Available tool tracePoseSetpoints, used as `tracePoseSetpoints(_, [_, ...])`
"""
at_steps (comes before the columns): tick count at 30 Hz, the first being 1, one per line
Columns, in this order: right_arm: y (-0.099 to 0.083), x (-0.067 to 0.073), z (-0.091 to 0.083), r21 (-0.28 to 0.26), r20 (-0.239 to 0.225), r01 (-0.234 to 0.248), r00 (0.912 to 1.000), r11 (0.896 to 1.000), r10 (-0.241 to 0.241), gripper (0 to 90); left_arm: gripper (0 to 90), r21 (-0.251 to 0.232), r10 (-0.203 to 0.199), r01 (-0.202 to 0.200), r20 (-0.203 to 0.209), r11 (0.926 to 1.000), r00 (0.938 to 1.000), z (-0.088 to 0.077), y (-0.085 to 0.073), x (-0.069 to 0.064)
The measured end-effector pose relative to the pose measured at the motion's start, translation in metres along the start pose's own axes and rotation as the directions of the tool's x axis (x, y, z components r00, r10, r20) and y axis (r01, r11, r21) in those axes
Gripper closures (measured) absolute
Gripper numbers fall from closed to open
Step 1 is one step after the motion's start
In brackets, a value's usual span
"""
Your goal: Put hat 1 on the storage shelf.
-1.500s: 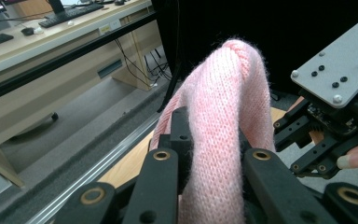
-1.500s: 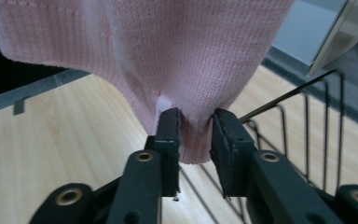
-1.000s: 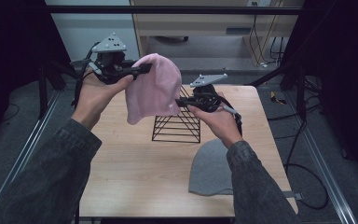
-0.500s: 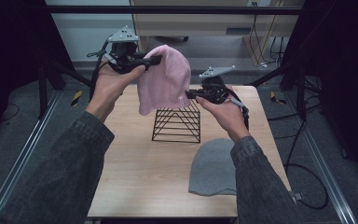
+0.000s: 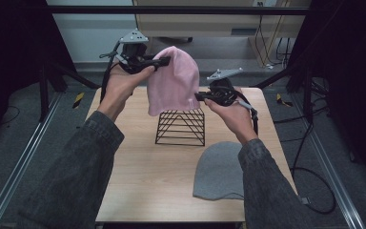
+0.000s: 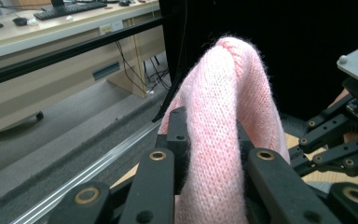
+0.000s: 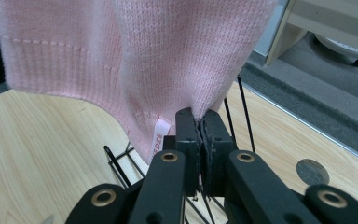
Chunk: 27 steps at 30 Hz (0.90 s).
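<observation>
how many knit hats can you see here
2. A pink hat is held up above the wire rack between the two claws; a grey hat lies flat on the table's near right part.

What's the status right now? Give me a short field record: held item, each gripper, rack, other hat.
held item: pink knit hat, lifted above the rack
left gripper: shut on the hat's top
right gripper: shut on the hat's lower edge
wire rack: black, on the table, nothing on it
grey hat: flat on the table, near the right forearm
</observation>
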State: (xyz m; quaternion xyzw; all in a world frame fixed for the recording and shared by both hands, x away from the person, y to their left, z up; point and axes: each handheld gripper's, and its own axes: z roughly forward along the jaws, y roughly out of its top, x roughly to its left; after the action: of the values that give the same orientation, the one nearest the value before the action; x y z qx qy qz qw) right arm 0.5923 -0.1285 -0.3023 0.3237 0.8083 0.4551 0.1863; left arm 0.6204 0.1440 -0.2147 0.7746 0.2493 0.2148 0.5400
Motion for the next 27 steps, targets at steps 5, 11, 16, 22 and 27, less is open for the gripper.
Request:
tracePoseSetpoints(5, [-0.007,-0.002,0.0,0.006,0.004,0.0,1.0,1.0,0.0,87.5,77.0,0.005,-0.004,0.004,0.016,1.0,0.9999,0.007,-0.005,0.0])
tracePoseSetpoints(11, [-0.018,-0.005,0.002,0.011,0.007,-0.006,1.0,1.0,0.006,87.5,76.6,0.007,-0.013,0.013,0.032,0.9999,0.9994,0.012,-0.014,-0.003])
tracePoseSetpoints(16, [-0.022,-0.004,0.002,0.013,0.0,-0.002,1.0,1.0,0.002,87.8,76.7,0.011,-0.017,0.017,0.034,0.9998,0.9993,0.013,-0.016,-0.005])
tracePoseSetpoints(22, [-0.02,-0.005,-0.005,-0.018,-0.006,-0.017,0.9998,1.0,0.017,88.0,76.8,-0.001,-0.01,0.01,0.032,0.9999,0.9994,0.004,-0.01,-0.01])
tracePoseSetpoints(27, [-0.02,-0.004,-0.014,-0.026,-0.003,-0.01,0.9999,1.0,0.01,88.0,76.6,-0.003,0.008,-0.008,0.036,1.0,0.9993,-0.001,-0.008,-0.016])
